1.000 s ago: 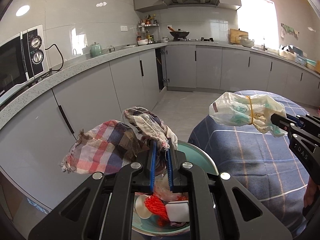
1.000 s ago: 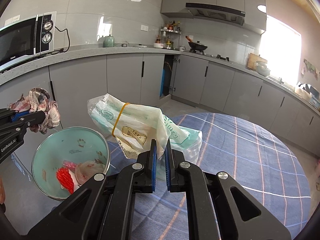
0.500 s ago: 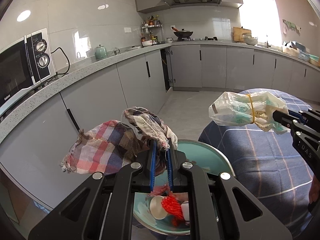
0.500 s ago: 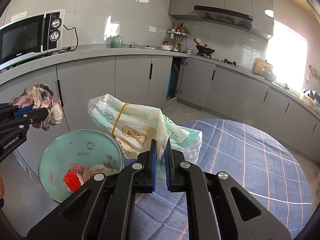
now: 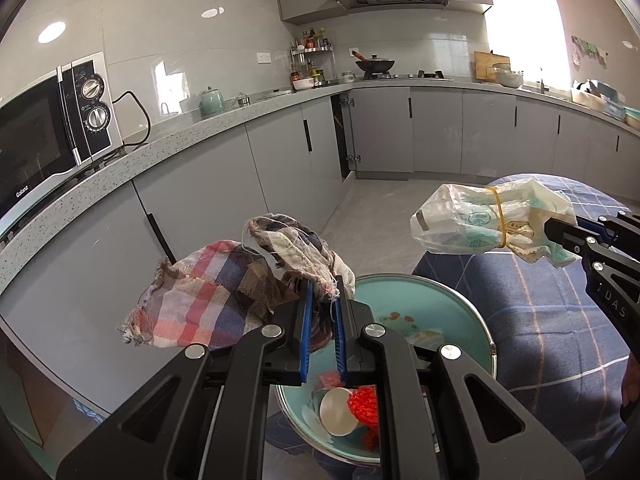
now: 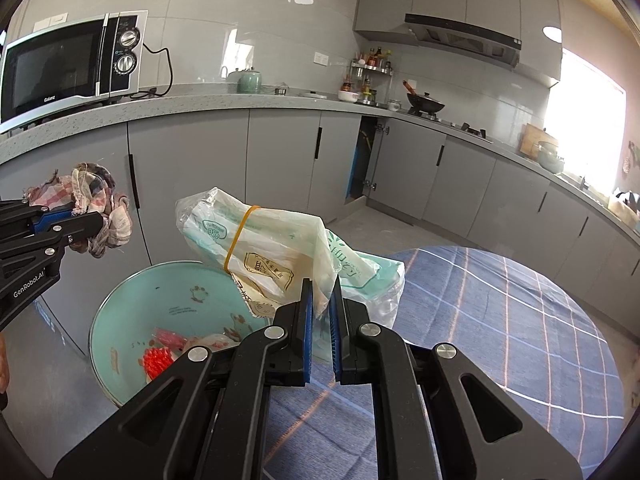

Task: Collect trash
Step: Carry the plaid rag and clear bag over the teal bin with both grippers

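Above the teal bin [image 5: 424, 304], low in the left wrist view, the left gripper [image 5: 322, 300] has its fingers clenched on a frayed plaid cloth [image 5: 208, 296]; at right of that frame the right gripper [image 5: 568, 232] grips a rubber-banded plastic bag [image 5: 480, 220]; only this view shows a white cup [image 5: 338, 412] in the bin; the right wrist view alone shows the bag [image 6: 272, 248] held over the bin's rim [image 6: 120, 292] beside the checked blue desk [image 6: 500, 320], the cloth [image 6: 100, 208] at left.

Your bin [image 6: 120, 320] sits lower left of the right wrist view — rag [image 6: 96, 208] upper left, bag [image 6: 264, 248] centre, microwave [image 6: 72, 64] on the worktop [image 6: 200, 102] behind.
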{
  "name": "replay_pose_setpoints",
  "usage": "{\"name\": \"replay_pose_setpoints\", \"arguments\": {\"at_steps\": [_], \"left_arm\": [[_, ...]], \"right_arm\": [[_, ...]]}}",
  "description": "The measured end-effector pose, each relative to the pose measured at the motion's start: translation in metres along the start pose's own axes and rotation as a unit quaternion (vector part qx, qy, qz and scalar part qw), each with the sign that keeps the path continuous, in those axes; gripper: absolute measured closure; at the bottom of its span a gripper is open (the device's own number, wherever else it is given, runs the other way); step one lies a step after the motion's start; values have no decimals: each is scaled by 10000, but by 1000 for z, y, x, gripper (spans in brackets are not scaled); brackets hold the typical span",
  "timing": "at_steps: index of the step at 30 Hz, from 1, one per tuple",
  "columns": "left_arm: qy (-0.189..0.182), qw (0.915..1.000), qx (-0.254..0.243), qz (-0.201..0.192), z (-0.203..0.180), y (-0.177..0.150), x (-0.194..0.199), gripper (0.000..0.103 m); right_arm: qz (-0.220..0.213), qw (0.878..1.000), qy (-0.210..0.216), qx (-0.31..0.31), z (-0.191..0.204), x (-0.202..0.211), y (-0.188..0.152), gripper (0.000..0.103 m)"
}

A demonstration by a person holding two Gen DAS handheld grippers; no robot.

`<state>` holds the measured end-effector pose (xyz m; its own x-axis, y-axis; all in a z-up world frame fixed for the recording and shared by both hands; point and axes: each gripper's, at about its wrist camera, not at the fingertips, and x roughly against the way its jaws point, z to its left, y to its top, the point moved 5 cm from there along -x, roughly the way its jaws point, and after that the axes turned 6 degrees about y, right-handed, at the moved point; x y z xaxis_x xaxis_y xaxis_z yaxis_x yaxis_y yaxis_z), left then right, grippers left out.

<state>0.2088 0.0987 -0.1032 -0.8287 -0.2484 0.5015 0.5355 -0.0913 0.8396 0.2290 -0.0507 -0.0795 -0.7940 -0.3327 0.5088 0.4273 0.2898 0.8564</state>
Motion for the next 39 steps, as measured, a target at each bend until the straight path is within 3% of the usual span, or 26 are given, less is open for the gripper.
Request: {"name": "replay_pose_setpoints", "arguments": {"at_steps": [39], "left_arm": [[195, 9998, 31, 84, 18, -9, -3, 93]], "right_arm": [[98, 9993, 186, 302, 34, -20, 10, 95]]}}
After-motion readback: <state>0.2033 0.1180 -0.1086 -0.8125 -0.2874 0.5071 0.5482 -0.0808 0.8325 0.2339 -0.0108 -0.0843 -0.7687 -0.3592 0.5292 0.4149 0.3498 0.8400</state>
